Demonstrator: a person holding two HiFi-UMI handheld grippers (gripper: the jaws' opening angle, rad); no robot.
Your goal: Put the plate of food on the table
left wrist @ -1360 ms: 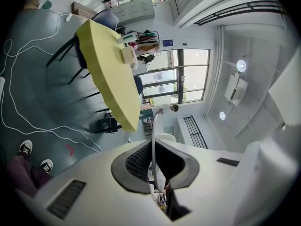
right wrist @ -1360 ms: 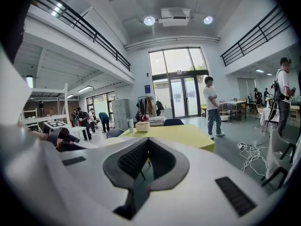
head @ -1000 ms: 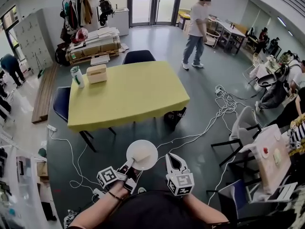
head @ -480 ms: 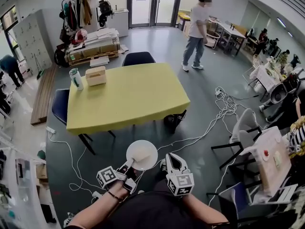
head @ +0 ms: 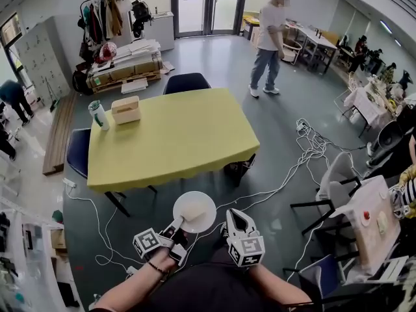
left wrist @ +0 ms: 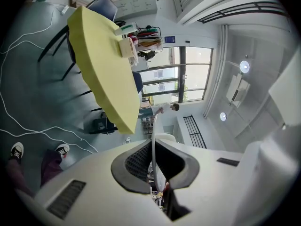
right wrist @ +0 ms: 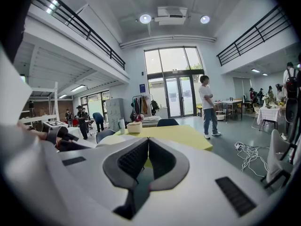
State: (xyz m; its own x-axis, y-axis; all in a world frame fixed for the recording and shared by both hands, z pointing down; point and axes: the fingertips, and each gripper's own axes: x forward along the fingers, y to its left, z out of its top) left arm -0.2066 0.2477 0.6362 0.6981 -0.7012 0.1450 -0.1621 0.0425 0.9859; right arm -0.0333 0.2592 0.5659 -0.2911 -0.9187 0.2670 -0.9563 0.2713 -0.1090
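A white plate (head: 195, 211) with a pale piece of food (head: 193, 210) on it hangs over the floor in front of the yellow table (head: 172, 135). My left gripper (head: 178, 225) is shut on the plate's near rim. In the left gripper view the plate's edge (left wrist: 153, 140) runs as a thin white line between the jaws, with the table (left wrist: 101, 65) ahead. My right gripper (head: 235, 218) is beside the plate on the right, shut and empty; its view shows the jaws closed together, pointed at the table (right wrist: 181, 134).
A wooden box (head: 126, 109) and a bottle (head: 98, 115) stand at the table's far left corner. Dark chairs (head: 188, 82) sit at the far side and left. Cables (head: 286, 174) trail over the floor. A person (head: 268, 38) stands beyond the table. A side table (head: 374, 223) is at right.
The table has drawn slightly nearer and shifted in the head view as I move forward. Plate and both grippers keep their places relative to me.
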